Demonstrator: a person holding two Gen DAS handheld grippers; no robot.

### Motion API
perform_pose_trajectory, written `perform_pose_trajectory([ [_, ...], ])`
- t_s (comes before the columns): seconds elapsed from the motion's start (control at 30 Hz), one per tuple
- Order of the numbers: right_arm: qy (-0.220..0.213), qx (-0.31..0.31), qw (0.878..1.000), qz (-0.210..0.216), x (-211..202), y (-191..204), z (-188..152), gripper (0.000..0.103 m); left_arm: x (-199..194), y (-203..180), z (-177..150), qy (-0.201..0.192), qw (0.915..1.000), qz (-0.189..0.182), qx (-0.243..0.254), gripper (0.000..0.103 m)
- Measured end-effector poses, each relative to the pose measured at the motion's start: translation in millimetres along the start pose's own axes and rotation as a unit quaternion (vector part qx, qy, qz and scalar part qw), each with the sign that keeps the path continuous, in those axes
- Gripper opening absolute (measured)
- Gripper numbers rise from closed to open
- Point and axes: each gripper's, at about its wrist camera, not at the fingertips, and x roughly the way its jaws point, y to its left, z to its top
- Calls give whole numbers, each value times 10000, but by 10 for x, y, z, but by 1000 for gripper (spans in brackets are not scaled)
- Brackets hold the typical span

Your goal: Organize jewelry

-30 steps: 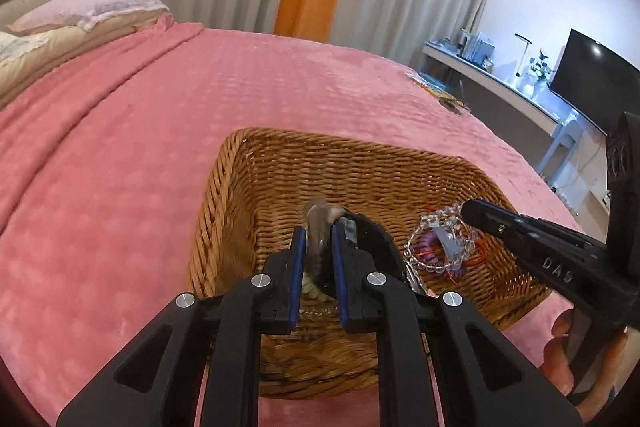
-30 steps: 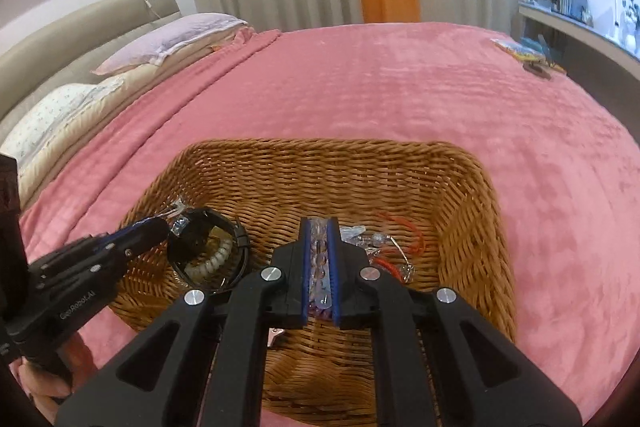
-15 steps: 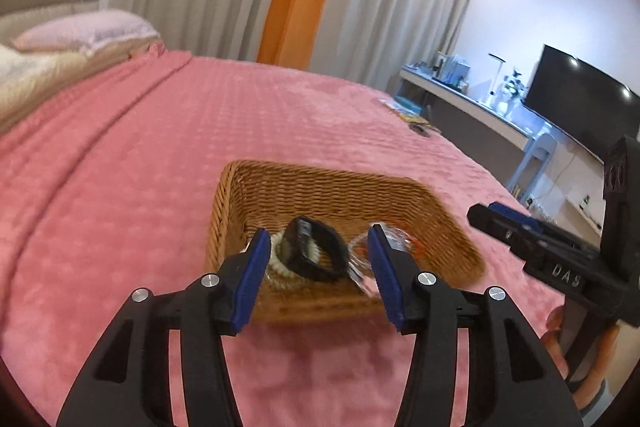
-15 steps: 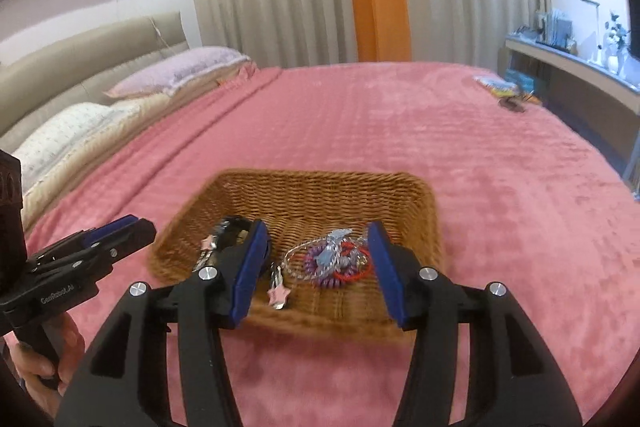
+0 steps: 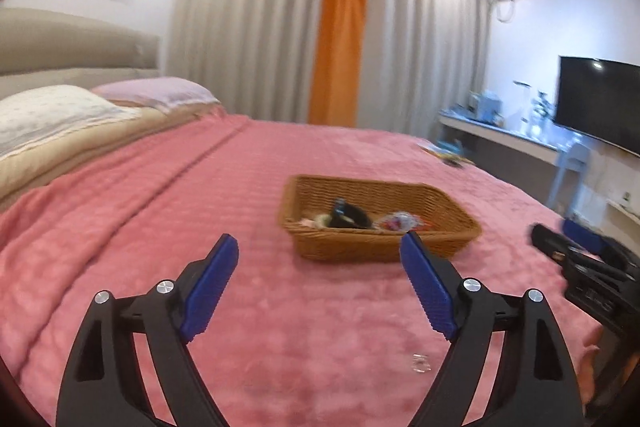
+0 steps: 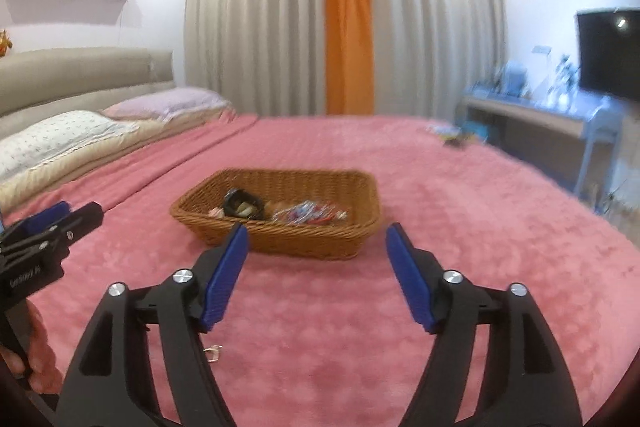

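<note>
A wicker basket (image 5: 440, 241) sits on the pink bed; it also shows in the right wrist view (image 6: 304, 247). Inside lie a black band (image 5: 352, 217) and a heap of beaded bracelets (image 5: 396, 221), seen too in the right wrist view: band (image 6: 242, 205), bracelets (image 6: 308, 213). My left gripper (image 5: 320, 279) is open and empty, well back from the basket. My right gripper (image 6: 316, 267) is open and empty, also back from it. A small clear trinket (image 5: 420, 363) lies on the blanket near the camera; it also shows in the right wrist view (image 6: 214, 353).
The pink blanket (image 5: 160, 227) covers the bed. Pillows (image 5: 60, 115) lie at the left by the headboard. A desk (image 5: 500, 139) and a TV (image 5: 600, 99) stand at the right. Small items (image 5: 444, 151) lie at the far bed edge.
Both grippers let go of jewelry in the basket, opened wide and pulled back and up. The basket now sits farther away in both views.
</note>
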Motion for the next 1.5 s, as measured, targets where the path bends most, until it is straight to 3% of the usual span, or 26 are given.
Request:
perform_pose_trajectory([
  [0.2, -215, -105, 9995, -186, -12, 16, -64, 81, 117, -23, -151, 19, 9994, 347, 16, 89],
  [0.4, 298, 78, 9995, -101, 232, -55, -156, 82, 131, -92, -199, 48, 9986, 475, 229, 94],
  [1.5, 398, -120, 9989, -201, 297, 21, -256, 83, 190, -132, -245, 209, 9973, 618, 323, 95],
])
